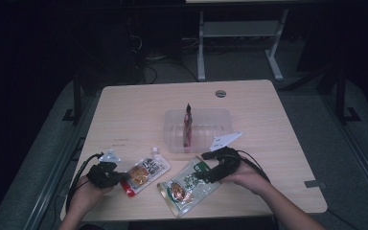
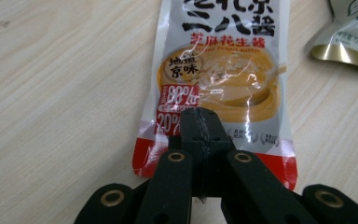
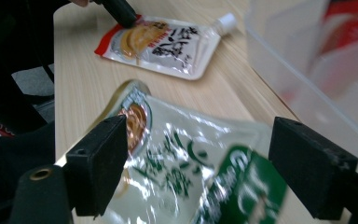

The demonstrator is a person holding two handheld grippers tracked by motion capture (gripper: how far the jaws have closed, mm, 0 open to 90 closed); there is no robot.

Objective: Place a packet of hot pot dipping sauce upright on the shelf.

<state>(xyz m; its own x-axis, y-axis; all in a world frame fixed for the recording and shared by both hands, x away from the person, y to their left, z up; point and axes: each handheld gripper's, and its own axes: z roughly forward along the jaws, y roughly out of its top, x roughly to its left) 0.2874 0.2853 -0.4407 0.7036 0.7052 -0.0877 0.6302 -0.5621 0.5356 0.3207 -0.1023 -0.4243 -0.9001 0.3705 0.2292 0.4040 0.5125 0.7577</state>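
Red pouch: Your left gripper has its jaws pressed together on the red bottom edge of the red-and-white sauce pouch, which lies flat on the desk; in the high view the pouch sits at the near left, its white cap pointing away from you toward the tray.

Green pouch: The green-and-silver pouch lies flat just to the right of the red one, the two near each other but apart. In the high view it slants from the near edge up toward your right hand.

Right gripper: Your right gripper holds its jaws wide apart, one on either side of the green pouch's upper end, with nothing clamped. In the high view it rests over the pouch's top corner; whether the pads touch the foil you cannot tell, since that end is blurred.

Tray: A clear plastic tray stands beyond both pouches at mid-desk, with one dark red packet upright inside it, leaning on the left part of the tray.

Desk: Pale wood, with a small round grey cap near its far edge.

Surroundings: A white desk frame stands on the dark floor behind.
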